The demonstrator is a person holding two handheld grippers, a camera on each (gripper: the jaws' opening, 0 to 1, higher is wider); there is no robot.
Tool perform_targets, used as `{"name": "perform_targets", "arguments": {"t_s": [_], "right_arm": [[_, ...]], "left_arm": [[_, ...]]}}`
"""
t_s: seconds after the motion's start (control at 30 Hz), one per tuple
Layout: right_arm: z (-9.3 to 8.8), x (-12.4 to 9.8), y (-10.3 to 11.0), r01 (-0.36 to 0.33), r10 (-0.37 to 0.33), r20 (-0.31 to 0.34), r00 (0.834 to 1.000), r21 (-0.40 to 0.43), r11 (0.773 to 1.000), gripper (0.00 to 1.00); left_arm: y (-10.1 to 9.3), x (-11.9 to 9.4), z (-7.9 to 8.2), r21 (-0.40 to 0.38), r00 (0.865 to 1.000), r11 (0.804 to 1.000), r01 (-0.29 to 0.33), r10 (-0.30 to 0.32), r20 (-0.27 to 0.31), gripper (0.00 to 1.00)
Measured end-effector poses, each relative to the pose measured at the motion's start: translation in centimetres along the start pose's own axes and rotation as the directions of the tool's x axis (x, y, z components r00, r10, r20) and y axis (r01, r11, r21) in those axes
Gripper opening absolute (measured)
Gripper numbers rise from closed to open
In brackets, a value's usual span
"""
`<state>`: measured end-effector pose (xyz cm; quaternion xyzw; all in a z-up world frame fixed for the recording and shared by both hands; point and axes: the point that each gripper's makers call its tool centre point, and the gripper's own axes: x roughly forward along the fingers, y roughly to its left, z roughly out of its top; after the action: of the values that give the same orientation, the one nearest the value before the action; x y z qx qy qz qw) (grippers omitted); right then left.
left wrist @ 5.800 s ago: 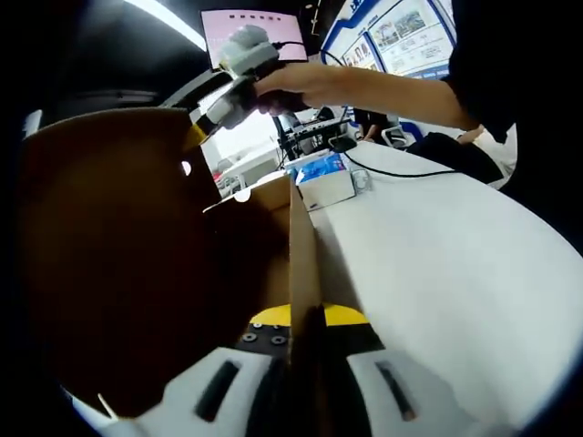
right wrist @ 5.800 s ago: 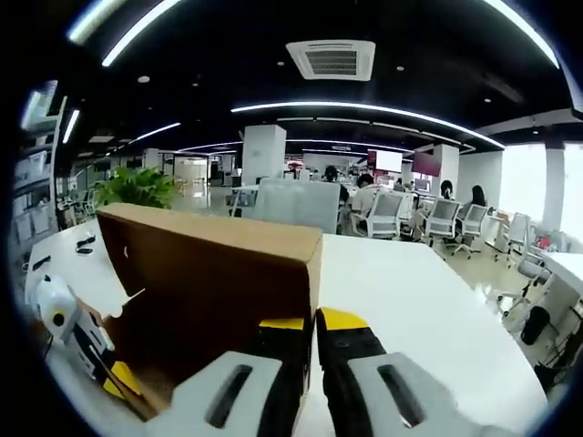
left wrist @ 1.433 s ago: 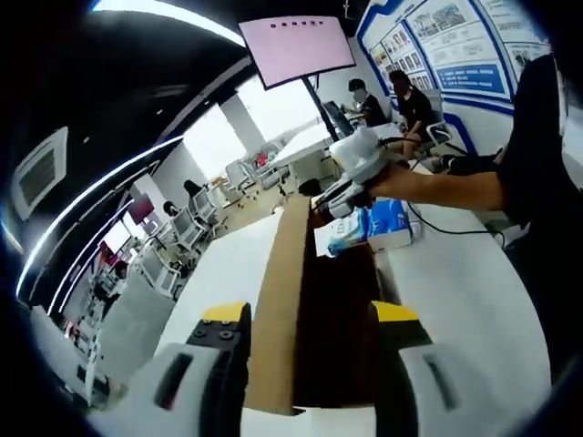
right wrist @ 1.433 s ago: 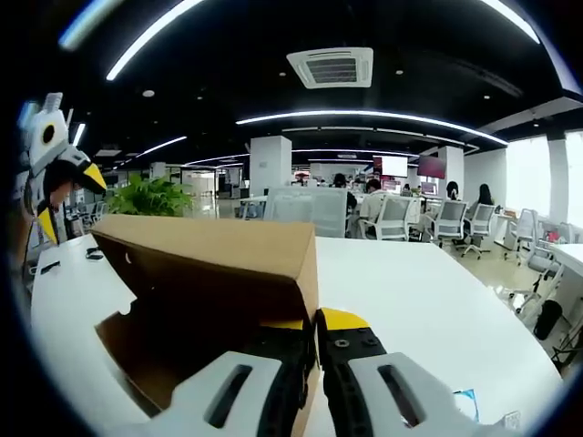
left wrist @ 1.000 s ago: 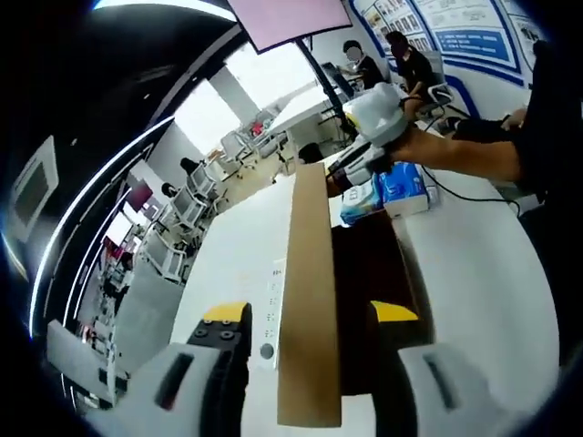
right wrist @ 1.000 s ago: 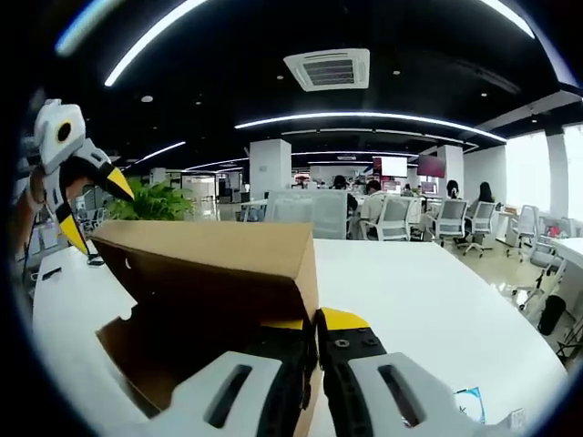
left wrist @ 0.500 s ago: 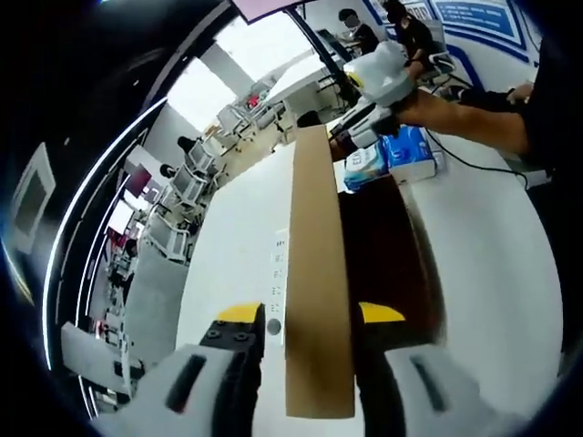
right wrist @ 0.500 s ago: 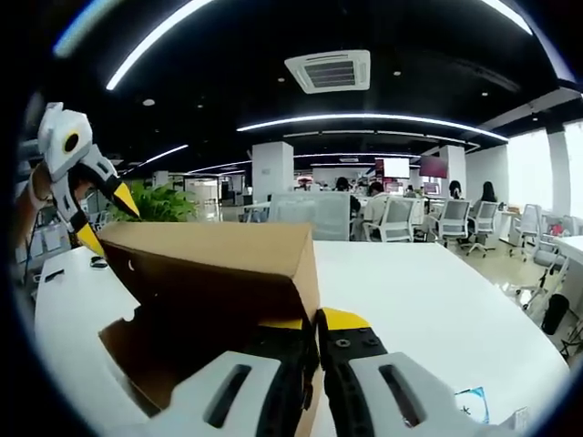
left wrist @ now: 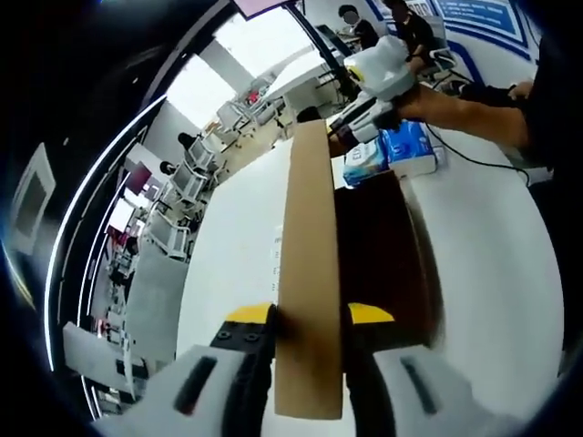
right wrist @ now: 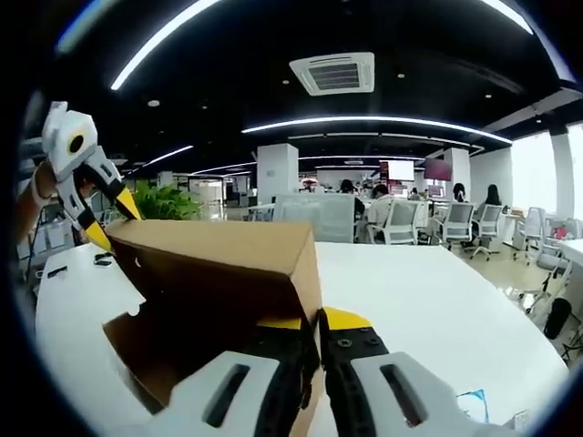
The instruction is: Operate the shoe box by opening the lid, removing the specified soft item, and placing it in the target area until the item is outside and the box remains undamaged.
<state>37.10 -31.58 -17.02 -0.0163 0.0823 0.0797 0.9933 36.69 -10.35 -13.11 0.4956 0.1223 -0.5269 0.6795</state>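
The brown cardboard shoe box lid (left wrist: 310, 237) is held above the white table, its dark inside facing the right gripper view. My left gripper (left wrist: 308, 314) has its yellow-tipped jaws pressed on both sides of the lid's near wall. In the right gripper view the left gripper (right wrist: 111, 221) straddles the lid's far left corner. My right gripper (right wrist: 316, 320) is shut on the near wall of the lid (right wrist: 219, 264). In the left gripper view the right gripper (left wrist: 342, 137), held by a hand, pinches the lid's far end. No soft item shows.
A blue tissue pack (left wrist: 392, 155) lies on the white table (left wrist: 237, 228) beside the lid's far end, with a black cable near it. The person's forearm (left wrist: 474, 96) reaches in from the right. A green plant (right wrist: 164, 202) and office chairs (right wrist: 392, 218) stand beyond the table (right wrist: 410, 291).
The left gripper's jaws have narrowed from a wide stance onto the lid's wall. The right gripper has stayed shut on the lid's opposite end.
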Motion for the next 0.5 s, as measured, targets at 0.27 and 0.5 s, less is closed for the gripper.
{"name": "perform_targets", "arguments": {"t_s": [0.27, 0.5], "right_arm": [[0.5, -3.6, -0.7, -0.058, 0.039, -0.079, 0.996, -0.251, 0.966, 0.33], [2.6, -7.1, 2.8, -0.26, 0.18, -0.214, 0.96, -0.446, 0.857, 0.77]], "left_arm": [[-0.3, -0.1, 0.0, 0.039, 1.0, 0.999, -0.014, 0.015, -0.028, 0.29], [-0.5, 0.0, 0.2, 0.04, 1.0, 0.999, -0.017, 0.018, -0.024, 0.29]]}}
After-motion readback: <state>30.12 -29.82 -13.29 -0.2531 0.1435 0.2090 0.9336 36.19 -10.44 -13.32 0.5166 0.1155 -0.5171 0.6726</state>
